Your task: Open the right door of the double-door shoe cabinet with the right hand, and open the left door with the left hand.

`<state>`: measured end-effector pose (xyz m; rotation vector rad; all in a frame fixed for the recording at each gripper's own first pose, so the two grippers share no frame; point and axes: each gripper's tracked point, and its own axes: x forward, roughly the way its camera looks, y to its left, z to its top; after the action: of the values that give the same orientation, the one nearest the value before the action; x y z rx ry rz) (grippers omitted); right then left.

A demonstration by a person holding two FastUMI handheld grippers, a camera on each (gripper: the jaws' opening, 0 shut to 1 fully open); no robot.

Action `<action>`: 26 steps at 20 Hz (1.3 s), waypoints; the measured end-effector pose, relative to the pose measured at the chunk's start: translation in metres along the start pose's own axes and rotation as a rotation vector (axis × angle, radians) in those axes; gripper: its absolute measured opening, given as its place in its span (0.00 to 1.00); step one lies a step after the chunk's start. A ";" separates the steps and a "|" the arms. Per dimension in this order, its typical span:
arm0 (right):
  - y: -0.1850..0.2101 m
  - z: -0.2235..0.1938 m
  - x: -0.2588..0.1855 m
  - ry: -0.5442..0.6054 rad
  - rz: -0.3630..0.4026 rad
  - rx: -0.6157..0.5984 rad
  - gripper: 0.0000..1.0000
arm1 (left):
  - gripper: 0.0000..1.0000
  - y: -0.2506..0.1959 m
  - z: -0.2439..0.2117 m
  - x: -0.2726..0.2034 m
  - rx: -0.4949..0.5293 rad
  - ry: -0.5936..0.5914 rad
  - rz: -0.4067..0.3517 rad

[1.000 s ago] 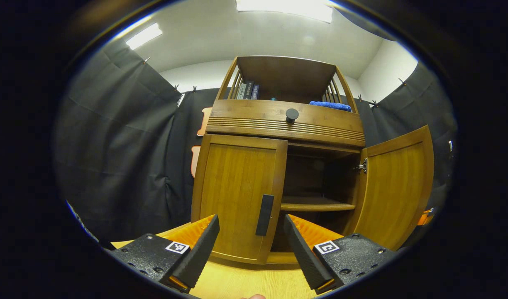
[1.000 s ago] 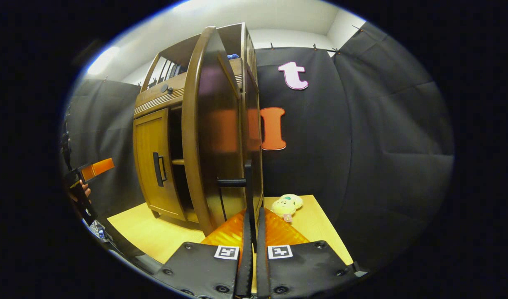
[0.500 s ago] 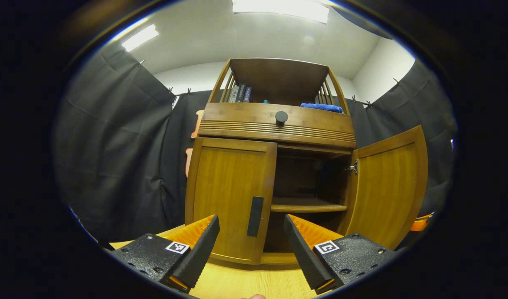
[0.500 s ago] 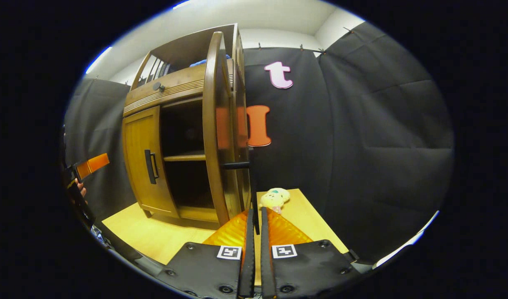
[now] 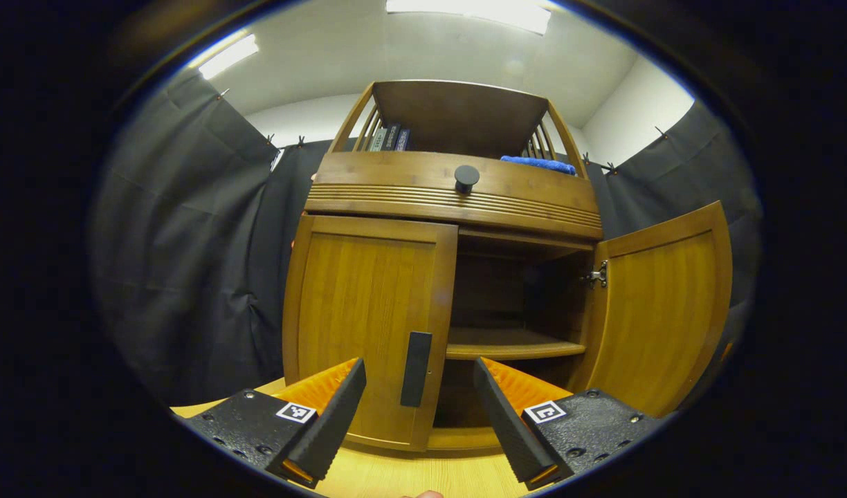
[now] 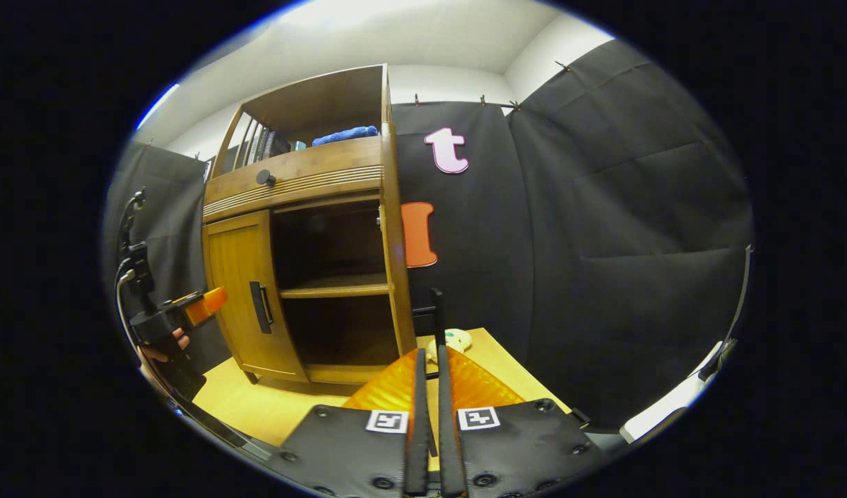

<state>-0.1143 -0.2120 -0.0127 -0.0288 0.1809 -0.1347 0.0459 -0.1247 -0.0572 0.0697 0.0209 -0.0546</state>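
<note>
The right gripper (image 6: pixel 427 377) pinches the right door's handle (image 6: pixel 436 315) tight to hold the right door (image 5: pixel 662 311) open, while the left gripper (image 5: pixel 418 422) waits wide apart with the left door's handle (image 5: pixel 416 369) right between its fingers.

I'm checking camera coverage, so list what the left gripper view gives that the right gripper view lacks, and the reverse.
Left gripper view: the open left claw aimed at the closed left wooden door's black bar handle; the open right wooden door's inner face and silver hinge. Right gripper view: the right claw shut on that door's black handle, a pale plush toy on the yellow table, a hand holding the other claw. Shared: the brown wooden shoe cabinet, its round black knob, the blue cloth on top.
</note>
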 end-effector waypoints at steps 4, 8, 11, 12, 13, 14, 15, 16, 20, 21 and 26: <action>0.023 -0.003 0.004 0.021 0.035 0.004 0.27 | 0.92 0.014 -0.016 0.036 0.028 0.020 0.010; 0.039 -0.007 0.008 0.027 0.061 0.002 0.73 | 0.92 0.022 -0.024 0.064 0.053 0.025 0.005; 0.048 -0.009 0.010 0.036 0.079 -0.012 0.87 | 0.91 0.016 -0.027 0.082 0.083 0.012 -0.025; 0.052 -0.010 0.012 0.041 0.087 -0.014 0.87 | 0.91 0.014 -0.029 0.088 0.095 0.009 -0.037; 0.055 -0.011 0.014 0.046 0.093 -0.014 0.87 | 0.91 0.010 -0.033 0.095 0.100 0.011 -0.050; 0.056 -0.012 0.014 0.050 0.094 -0.012 0.87 | 0.91 0.009 -0.038 0.100 0.092 0.021 -0.059; 0.055 -0.012 0.015 0.052 0.090 -0.009 0.87 | 0.91 0.008 -0.044 0.107 0.084 0.034 -0.068; 0.056 -0.012 0.015 0.053 0.085 -0.006 0.87 | 0.91 0.008 -0.049 0.115 0.086 0.041 -0.068; 0.057 -0.013 0.019 0.057 0.067 -0.005 0.87 | 0.91 0.019 -0.072 0.142 0.106 0.068 -0.043; 0.057 -0.012 0.021 0.056 0.062 -0.006 0.87 | 0.92 0.020 -0.077 0.145 0.096 0.079 -0.048; 0.053 -0.010 0.030 0.057 0.036 -0.003 0.97 | 0.65 0.006 -0.079 0.150 0.014 0.071 -0.126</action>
<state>-0.0804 -0.1638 -0.0296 -0.0245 0.2387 -0.0992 0.1942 -0.1217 -0.1386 0.0839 0.0959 -0.1783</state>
